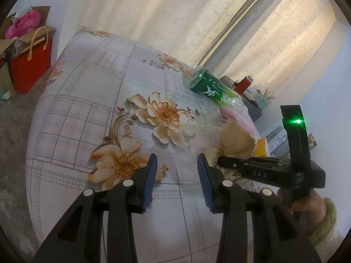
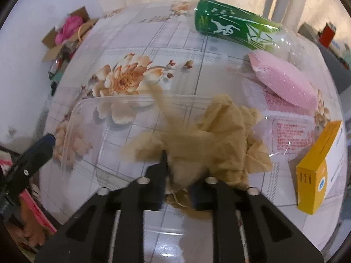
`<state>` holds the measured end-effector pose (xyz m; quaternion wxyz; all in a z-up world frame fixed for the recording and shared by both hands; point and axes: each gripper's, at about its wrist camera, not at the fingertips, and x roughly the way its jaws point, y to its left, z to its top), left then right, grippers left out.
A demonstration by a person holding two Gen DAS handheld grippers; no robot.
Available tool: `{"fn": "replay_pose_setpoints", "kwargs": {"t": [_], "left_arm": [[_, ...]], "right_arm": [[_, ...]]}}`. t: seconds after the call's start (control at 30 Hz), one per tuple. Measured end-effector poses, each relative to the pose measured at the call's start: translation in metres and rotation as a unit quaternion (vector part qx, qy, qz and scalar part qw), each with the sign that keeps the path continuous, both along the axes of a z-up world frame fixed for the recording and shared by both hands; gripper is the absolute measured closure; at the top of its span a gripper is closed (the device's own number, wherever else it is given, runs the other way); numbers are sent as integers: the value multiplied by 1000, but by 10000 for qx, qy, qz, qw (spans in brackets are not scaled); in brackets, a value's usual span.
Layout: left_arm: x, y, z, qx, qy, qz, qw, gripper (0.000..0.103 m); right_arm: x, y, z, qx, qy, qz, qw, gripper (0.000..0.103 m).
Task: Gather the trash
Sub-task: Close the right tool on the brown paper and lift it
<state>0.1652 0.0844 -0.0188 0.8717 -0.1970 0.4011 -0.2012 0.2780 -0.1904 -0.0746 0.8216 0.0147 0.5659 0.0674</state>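
My right gripper (image 2: 178, 175) is shut on a crumpled brown paper napkin (image 2: 221, 140) and holds it over the flowered tablecloth (image 2: 175, 48); the napkin also shows in the left wrist view (image 1: 237, 141), beside the right gripper's body (image 1: 272, 172). My left gripper (image 1: 176, 173) is open and empty above the table. A clear plastic container (image 2: 92, 135) lies under the napkin. A green-labelled plastic bottle (image 2: 232, 27) lies on its side at the far edge, also in the left wrist view (image 1: 210, 86). A pink foam net (image 2: 285, 81) lies on a clear printed lid.
A yellow carton (image 2: 316, 171) stands at the table's right edge. A red paper bag (image 1: 30, 63) and cardboard boxes with pink plastic (image 1: 24, 24) stand on the floor at far left. Curtains (image 1: 175, 17) hang behind the table. A shelf with small items (image 1: 252, 92) is at right.
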Motion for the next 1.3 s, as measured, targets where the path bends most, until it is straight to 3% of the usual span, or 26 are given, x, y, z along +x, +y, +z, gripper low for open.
{"fn": "replay_pose_setpoints", "kwargs": {"t": [0.2, 0.53, 0.63, 0.7, 0.87, 1.3], "left_arm": [[-2, -5, 6, -99, -49, -126, 9999, 55], [13, -39, 1, 673, 128, -228, 9974, 55], [14, -46, -1, 927, 185, -241, 9952, 65], [15, -52, -2, 1116, 196, -218, 9933, 77], [15, -52, -5, 1161, 304, -96, 9927, 96], [3, -45, 3, 952, 256, -50, 9951, 100]], "right_arm": [[-20, -12, 25, 425, -493, -69, 9979, 94], [-51, -41, 78, 1135, -1490, -473, 9812, 94], [-67, -54, 93, 1241, -1782, -661, 9739, 94], [-75, -64, 99, 1319, -1905, -771, 9697, 94], [-89, -85, 103, 1463, -2039, -1020, 9626, 94], [-121, -102, 78, 1896, -1780, -1405, 9553, 94]]}}
